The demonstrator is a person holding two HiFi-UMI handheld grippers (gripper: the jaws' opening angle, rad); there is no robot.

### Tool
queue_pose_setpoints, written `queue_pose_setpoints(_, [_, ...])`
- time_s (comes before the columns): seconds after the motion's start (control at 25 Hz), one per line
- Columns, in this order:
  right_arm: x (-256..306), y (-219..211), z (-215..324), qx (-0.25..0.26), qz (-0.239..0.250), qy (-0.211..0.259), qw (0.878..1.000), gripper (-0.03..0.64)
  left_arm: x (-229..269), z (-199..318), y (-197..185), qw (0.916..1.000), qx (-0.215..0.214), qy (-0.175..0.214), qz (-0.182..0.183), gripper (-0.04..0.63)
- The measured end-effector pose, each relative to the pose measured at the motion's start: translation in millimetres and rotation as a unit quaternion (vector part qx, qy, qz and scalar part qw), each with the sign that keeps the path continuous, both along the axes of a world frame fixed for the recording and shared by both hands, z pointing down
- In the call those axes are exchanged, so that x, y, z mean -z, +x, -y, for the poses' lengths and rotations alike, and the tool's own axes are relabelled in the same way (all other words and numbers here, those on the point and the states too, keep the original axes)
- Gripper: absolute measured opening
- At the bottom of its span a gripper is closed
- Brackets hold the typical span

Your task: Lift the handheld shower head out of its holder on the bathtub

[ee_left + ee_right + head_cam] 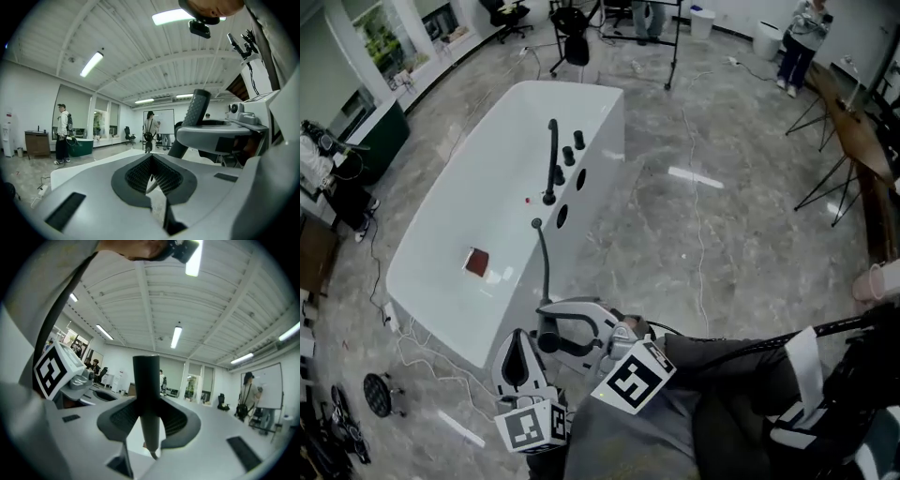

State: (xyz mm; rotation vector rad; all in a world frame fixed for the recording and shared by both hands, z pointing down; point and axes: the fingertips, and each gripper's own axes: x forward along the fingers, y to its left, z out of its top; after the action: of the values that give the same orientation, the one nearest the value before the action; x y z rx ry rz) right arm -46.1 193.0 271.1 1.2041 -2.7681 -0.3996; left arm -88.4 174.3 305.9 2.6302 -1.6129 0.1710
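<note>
The white bathtub [441,234] carries a black faucet [551,159] and knobs on its right rim. The black hose [544,267] runs from the rim toward me to the dark shower head [549,342], which is off the tub. My right gripper [570,323] is shut on it. In the right gripper view the dark handle [146,394] stands upright between the pads of the right gripper [149,411], hose end below. My left gripper [520,361] is just left of it, pads together on nothing. In the left gripper view the left gripper [151,158] is empty and the handle [193,115] rises at right.
A small brown square [476,261] lies in the tub. Cables [422,352] trail on the floor at the tub's near end. A stand [670,37], an office chair [508,14] and a person [797,42] are at the far side, a wooden table [858,131] on the right.
</note>
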Motion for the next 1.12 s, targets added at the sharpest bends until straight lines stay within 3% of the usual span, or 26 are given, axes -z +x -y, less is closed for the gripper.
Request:
queue_pose_setpoints(0.16, [6,6,17,-0.007,0.014,-0.035,0.999,0.141,9,-1,3,0.9999,-0.008,-0.009,0.002,0.003])
queue_pose_setpoints(0.32, [22,10,-2,-0.012,0.019,-0.035,0.999,0.141,13,-22,7,0.9997,-0.02,-0.014,0.0,0.003])
queue_pose_setpoints(0.52, [21,14,-5,-0.013,0.018,-0.034,0.999,0.141,-19,-25,-5,0.9995,-0.018,-0.017,-0.019,0.003])
queue_pose_setpoints(0.8, [40,33,-45,-0.033,0.015,-0.024,0.999,0.141,41,-64,33,0.9989,-0.046,-0.001,0.004,0.003])
queue_pose_setpoints(0.88, [38,38,-41,-0.034,0.007,-0.009,0.999,0.141,40,-60,36,0.9991,-0.043,0.001,0.005,0.003])
queue_pose_setpoints(1.12, [2,41,-12,-0.012,0.019,-0.025,0.999,0.141,4,-32,33,0.9997,-0.016,-0.004,0.02,0.003])
